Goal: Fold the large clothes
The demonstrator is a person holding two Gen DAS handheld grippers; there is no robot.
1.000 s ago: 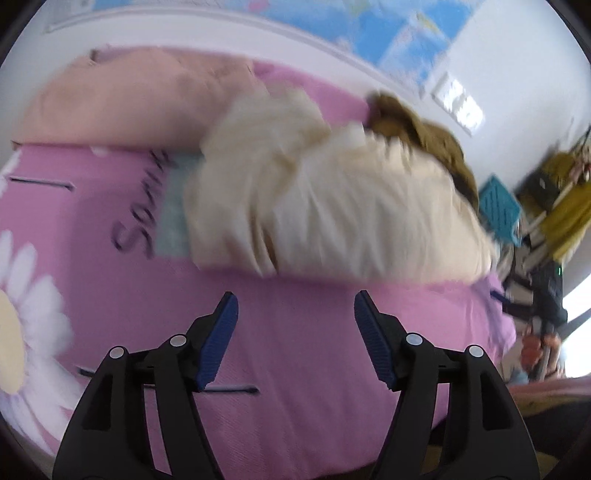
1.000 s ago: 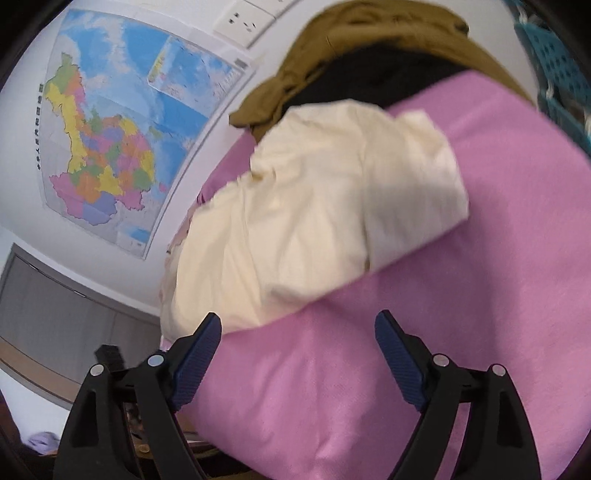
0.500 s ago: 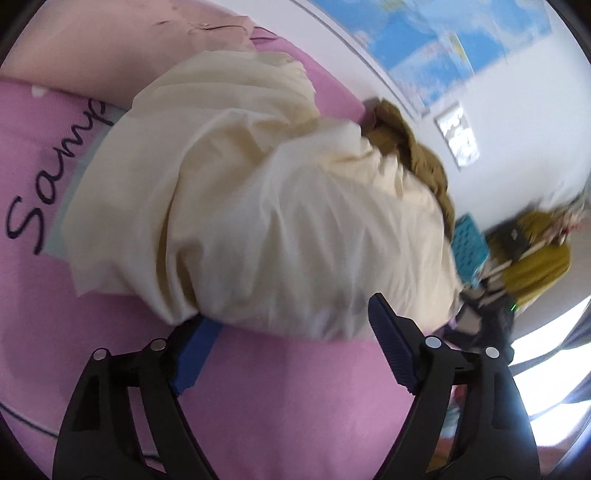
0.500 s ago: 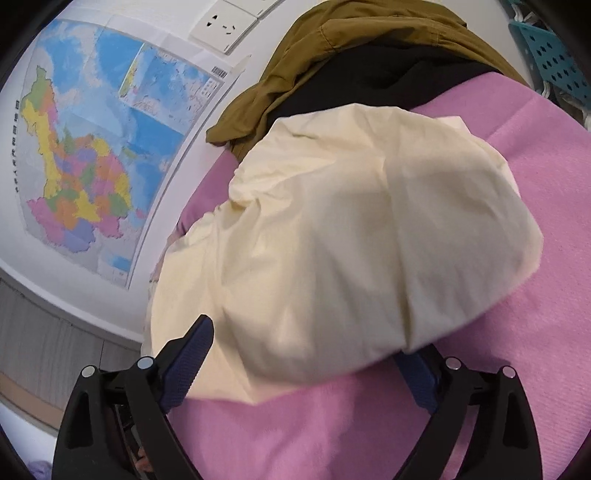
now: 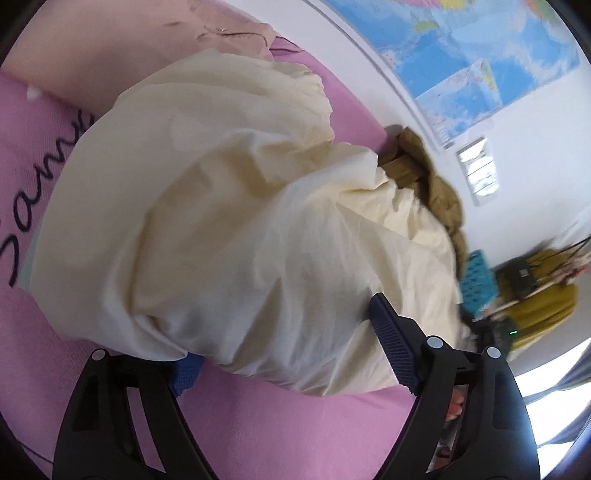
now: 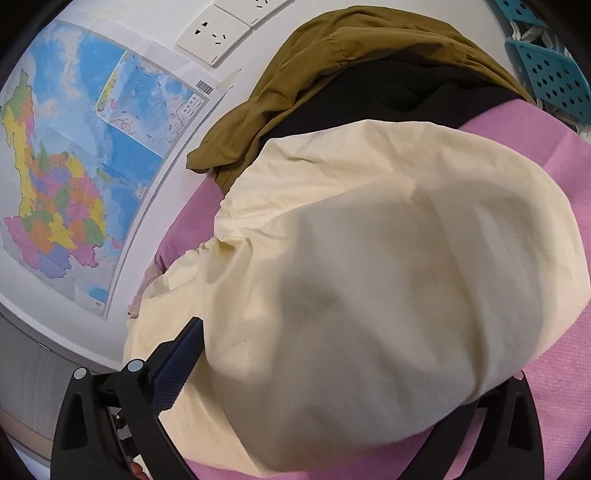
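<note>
On the far left of the bed, the pink blanket shows dark handwritten lettering, and a peach-coloured cloth lies bunched at its far edge by the wall. The cream garment, the large piece to be folded, sits heaped in the middle of the blanket, puffed up in soft creases.

The left tongs stand wide at the garment's near edge. The hem drapes over the left blue pad, hiding most of it, while the right pad stands clear against the cloth. The pads do not press on the fabric; it simply fills the space between them.

Beyond the heap, against the wall, an olive-brown garment lies crumpled over a black one. A coloured map is taped to the wall above, with white sockets beside it. A teal perforated basket stands past the bed's corner.

The right tongs meet the same cream garment from the other end. Their jaws are opening, at their widest. The left pad lies bare alongside the cloth, and the right finger is buried under the rounded bulge of fabric, so only its black frame shows. The garment lies between the fingers, and no pinch on it is visible.
</note>
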